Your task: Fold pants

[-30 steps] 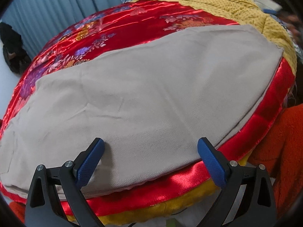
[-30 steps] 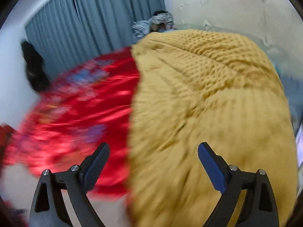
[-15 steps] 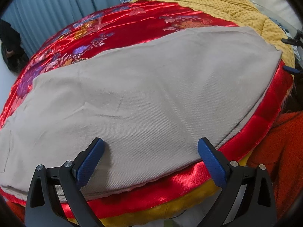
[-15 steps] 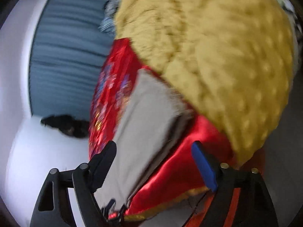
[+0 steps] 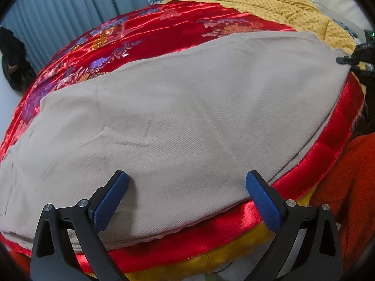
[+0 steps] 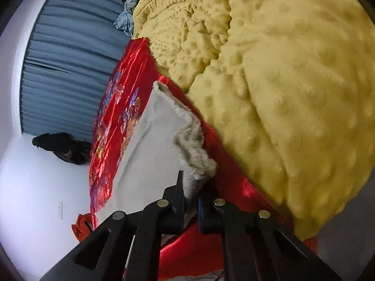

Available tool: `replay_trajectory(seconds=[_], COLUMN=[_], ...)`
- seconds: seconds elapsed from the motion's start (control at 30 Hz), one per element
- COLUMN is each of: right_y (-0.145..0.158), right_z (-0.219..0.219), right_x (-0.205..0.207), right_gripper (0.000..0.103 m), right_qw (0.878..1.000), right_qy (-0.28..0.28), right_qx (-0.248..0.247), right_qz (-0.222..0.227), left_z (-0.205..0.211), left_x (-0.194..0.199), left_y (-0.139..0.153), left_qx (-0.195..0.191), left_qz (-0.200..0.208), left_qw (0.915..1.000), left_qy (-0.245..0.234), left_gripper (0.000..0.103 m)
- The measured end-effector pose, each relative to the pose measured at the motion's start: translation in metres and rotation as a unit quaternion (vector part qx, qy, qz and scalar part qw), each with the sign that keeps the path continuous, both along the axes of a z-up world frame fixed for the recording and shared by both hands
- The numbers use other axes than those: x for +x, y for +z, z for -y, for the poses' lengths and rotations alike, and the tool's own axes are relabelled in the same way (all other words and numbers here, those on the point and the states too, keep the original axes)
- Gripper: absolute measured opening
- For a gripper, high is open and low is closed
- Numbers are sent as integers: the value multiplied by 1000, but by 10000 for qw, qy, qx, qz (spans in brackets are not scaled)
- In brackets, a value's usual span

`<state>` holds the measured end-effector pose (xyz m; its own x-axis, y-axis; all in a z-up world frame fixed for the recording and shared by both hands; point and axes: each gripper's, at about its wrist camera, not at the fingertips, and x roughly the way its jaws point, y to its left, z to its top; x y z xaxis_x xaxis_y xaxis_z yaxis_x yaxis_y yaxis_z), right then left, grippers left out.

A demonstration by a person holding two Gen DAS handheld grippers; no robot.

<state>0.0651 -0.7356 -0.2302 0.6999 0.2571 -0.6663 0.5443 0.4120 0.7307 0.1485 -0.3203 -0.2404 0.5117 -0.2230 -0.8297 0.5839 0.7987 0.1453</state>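
Beige pants (image 5: 178,121) lie flat across a red satin bedspread (image 5: 150,30). My left gripper (image 5: 187,187) is open, its blue pads just above the near edge of the pants, holding nothing. My right gripper (image 6: 191,201) is shut on the fleece-lined hem of the pants (image 6: 150,145) at their far right end. It also shows at the right edge of the left wrist view (image 5: 358,58).
A yellow bumpy blanket (image 6: 281,82) covers the bed beyond the pants. Orange fabric (image 5: 346,187) hangs off the bed's right side. Blue-grey curtains (image 6: 65,53) and a dark object on the floor (image 6: 63,147) are at the far side.
My right gripper swung from over the yellow blanket to the pants hem and closed on it. The left gripper stayed open in place.
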Motion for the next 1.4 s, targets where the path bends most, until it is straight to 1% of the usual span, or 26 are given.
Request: replay_trajectory(seconds=[0.07,0.2,0.3,0.33,0.37,0.5,0.6,0.63,0.7,0.73,0.8,0.9,0.93,1.0,1.1,1.17,1.3,1.4], right_y=[13,54,81,90,98,133,163,174,196,203,219,235,237,238,229,220,190,162], right_z=[-4,-13,-20,-27,-29,-48,-75,-85,-113,-125,-156,-207,-225,-257,-310,-340,-406,-445], right_x=[-4,-10,-8,-18,-20,-14,-12,-10,-2,-3,4,18,23,33,57,69,95,113], right_gripper=[7,7,7,7,7,7,7,7,7,7,7,7,7,7,7,7,7,7], right_qw=[9997,9966,9938,9929,9920,9859,9794,9764,9682,9647,9562,9441,9408,9356,9305,9280,9244,9244], right_qy=[41,284,362,390,416,624,887,1003,1297,1415,1695,2079,2185,2358,2610,2722,3008,3180], right_qx=[-185,-676,-756,-745,-726,-732,-836,-890,-1019,-1052,-1125,-1154,-1105,-992,-691,-660,-764,-746], right_qz=[123,375,729,839,947,1368,1609,1690,1879,1954,2104,2283,2345,2434,2476,2455,2216,1970], left_z=[0,1,0,0,-3,-29,-62,-76,-112,-126,-163,-207,-224,-242,-264,-272,-295,-311], left_x=[1,2,6,7,7,7,14,18,27,30,37,41,41,40,36,38,36,33], left_y=[0,2,12,18,27,71,97,104,115,117,117,106,101,93,83,79,74,70], left_qx=[11,24,55,69,37,-396,-588,-629,-725,-773,-872,-924,-991,-1075,-1144,-1174,-1289,-1371], left_qz=[5,-62,-339,-445,-521,-356,-188,-112,23,55,86,-16,-72,-133,-203,-207,-224,-267], left_qw=[10000,10000,9994,9990,9986,9986,9978,9972,9937,9915,9842,9726,9670,9606,9545,9520,9456,9400], left_qy=[-1,-2,-24,-59,-106,-58,235,393,853,1046,1537,2133,2347,2560,2747,2818,2979,3112], left_gripper=[102,102,100,100,100,100,100,100,100,100,100,100,100,100,100,100,100,100])
